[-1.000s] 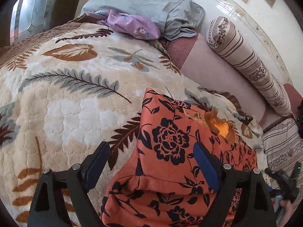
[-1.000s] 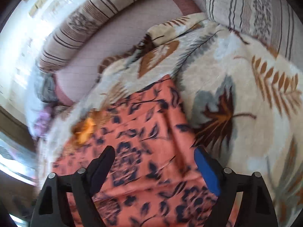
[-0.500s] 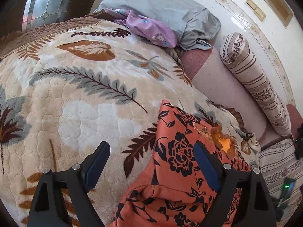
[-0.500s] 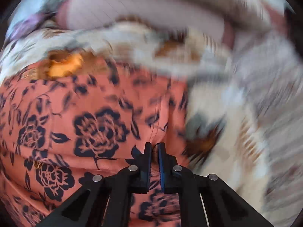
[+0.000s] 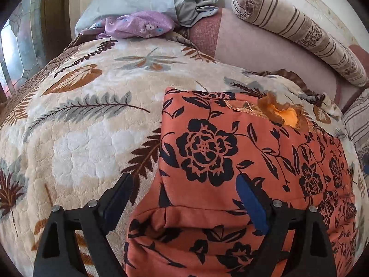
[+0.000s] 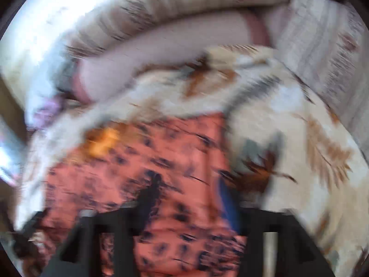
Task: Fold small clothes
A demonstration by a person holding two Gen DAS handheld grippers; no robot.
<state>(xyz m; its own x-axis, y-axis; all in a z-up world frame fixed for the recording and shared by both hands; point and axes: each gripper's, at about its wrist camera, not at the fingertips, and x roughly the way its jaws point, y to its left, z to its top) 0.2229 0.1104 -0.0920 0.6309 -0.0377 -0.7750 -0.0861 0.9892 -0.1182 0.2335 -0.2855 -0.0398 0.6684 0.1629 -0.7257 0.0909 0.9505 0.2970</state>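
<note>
Right wrist view smeared by motion blur: dress [image 6: 166,161] pattern unreadable, right claw [image 6: 184,196] opening, outlines soft. Left wrist view: dress lower part cut by bottom edge; blanket [image 5: 80,138] under it hidden.

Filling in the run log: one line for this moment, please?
orange floral garment: folded on leaf blanket | left gripper: open | right gripper: opening, nothing held

left gripper [image 5: 184,198]: black frame | blue-padded fingers [image 5: 251,204] | silver screws | right gripper [image 6: 184,198]: same, blurred
</note>
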